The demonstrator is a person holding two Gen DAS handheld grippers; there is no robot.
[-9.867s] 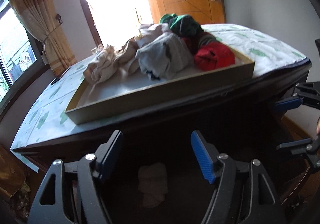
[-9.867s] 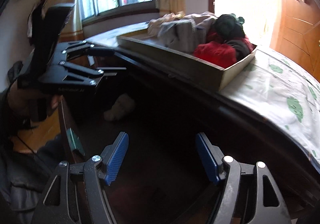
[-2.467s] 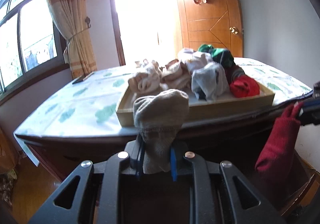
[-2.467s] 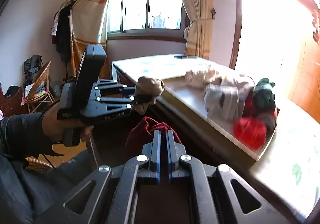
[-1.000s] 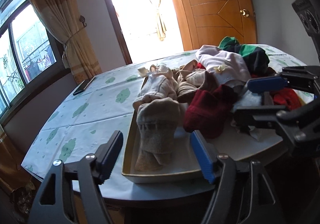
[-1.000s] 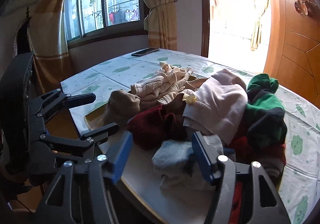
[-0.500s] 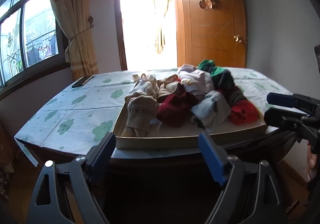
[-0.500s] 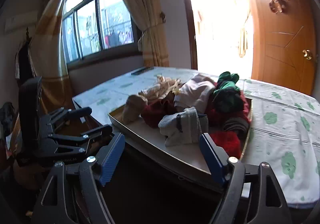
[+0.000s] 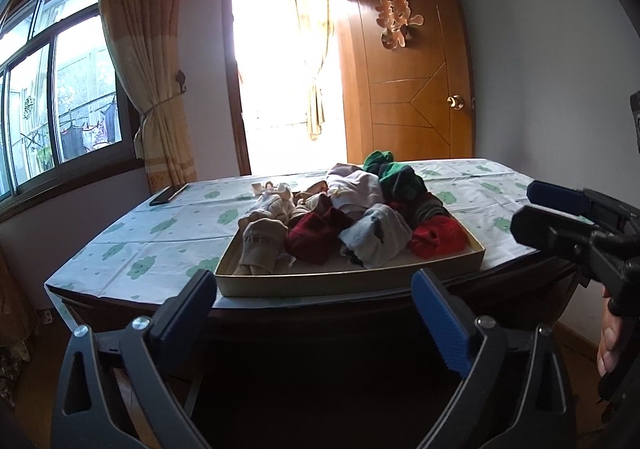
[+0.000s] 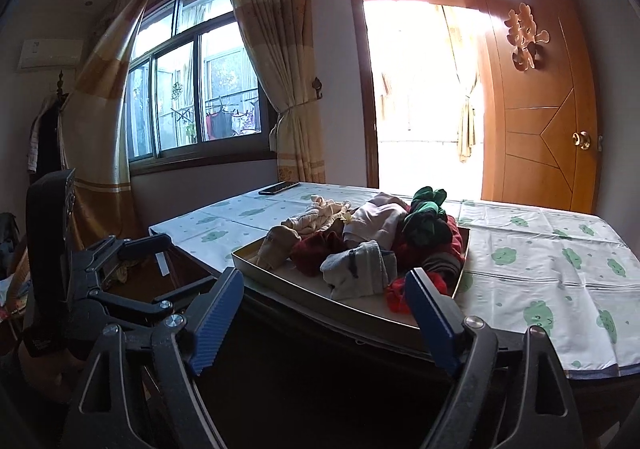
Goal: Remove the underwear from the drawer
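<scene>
Both claws, left claw (image 9: 314, 309) and right claw (image 10: 326, 313), gape empty; only right view shows air conditioner (image 10: 50, 55).

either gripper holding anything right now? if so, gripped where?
Nothing held. Left gripper and right gripper have just been opening their jaws, with nothing between them. The beige piece and dark red piece lie in the tray.

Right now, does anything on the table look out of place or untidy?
The clothes lie in a loose heap in the tray, not folded. The tray sits at the table edge. A phone lies at the far corner. Nothing looks spilled or damaged.
</scene>
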